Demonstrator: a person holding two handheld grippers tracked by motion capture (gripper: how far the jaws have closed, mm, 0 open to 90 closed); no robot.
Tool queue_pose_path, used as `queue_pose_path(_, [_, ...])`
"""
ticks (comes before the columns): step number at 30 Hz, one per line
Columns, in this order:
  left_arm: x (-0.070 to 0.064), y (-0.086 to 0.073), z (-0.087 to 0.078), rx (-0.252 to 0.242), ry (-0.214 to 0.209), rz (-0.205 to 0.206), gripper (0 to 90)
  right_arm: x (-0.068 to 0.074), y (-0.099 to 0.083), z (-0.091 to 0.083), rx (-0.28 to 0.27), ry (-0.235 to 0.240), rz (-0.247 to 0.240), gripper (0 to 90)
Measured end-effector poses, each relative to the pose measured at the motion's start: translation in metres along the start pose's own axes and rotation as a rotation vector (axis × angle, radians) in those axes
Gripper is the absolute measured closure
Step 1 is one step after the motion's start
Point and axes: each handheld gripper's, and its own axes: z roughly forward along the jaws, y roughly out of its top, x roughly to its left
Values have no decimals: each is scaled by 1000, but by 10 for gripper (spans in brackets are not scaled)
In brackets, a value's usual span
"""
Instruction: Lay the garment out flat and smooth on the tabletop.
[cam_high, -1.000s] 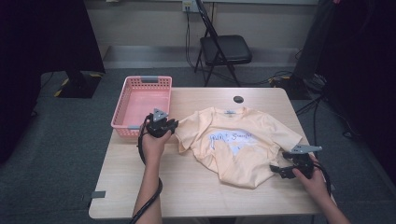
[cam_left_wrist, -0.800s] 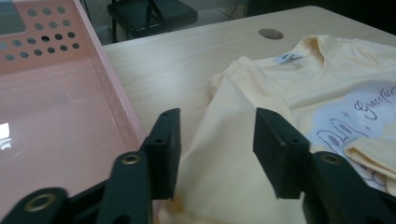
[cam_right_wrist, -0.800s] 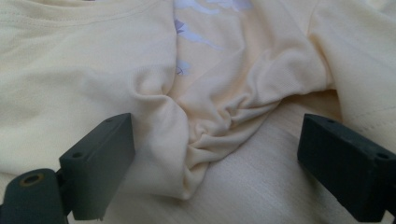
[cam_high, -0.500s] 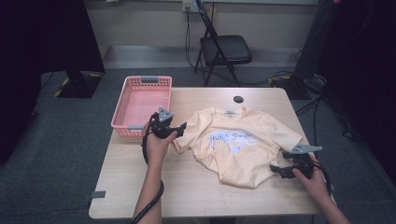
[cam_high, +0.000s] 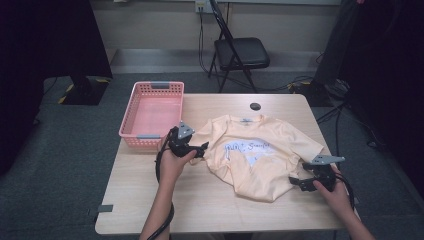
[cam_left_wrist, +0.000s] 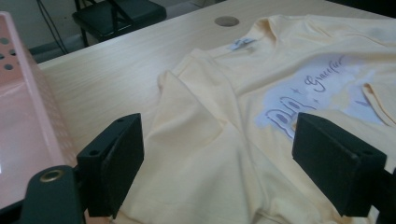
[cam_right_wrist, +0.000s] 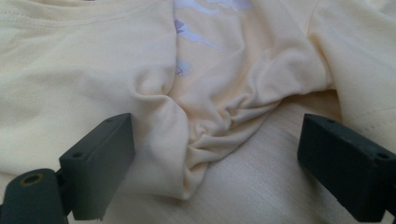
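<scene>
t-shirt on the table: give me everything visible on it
The t-shirt is pale yellow, soft knit, with a white and purple script print on the chest and a white neck label. It lies front up on the wooden table, rumpled, its hem bunched near the right gripper. The left gripper is at its sleeve. Both grippers' jaws are open, straddling cloth.

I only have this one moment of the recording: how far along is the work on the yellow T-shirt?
Early. The T-shirt is laid out print-up on the table, though still rumpled and bunched at the edges. In hand: the left gripper hovers open over a sleeve, and the right gripper is open around a bunched corner. Gripping, straightening or folding all remain; the pink basket holds nothing.
</scene>
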Motion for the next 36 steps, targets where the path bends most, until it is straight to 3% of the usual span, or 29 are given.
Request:
queue_pose_path(15, [-35,-21,2,13,-86,42,166,0,0,0,0,-1,0,100])
queue_pose_path(27, [-52,-40,4,37,-93,93,167,0,0,0,0,-2,0,100])
queue_pose_path(36, [-61,-58,8,91,-94,133,168,0,0,0,0,-2,0,100])
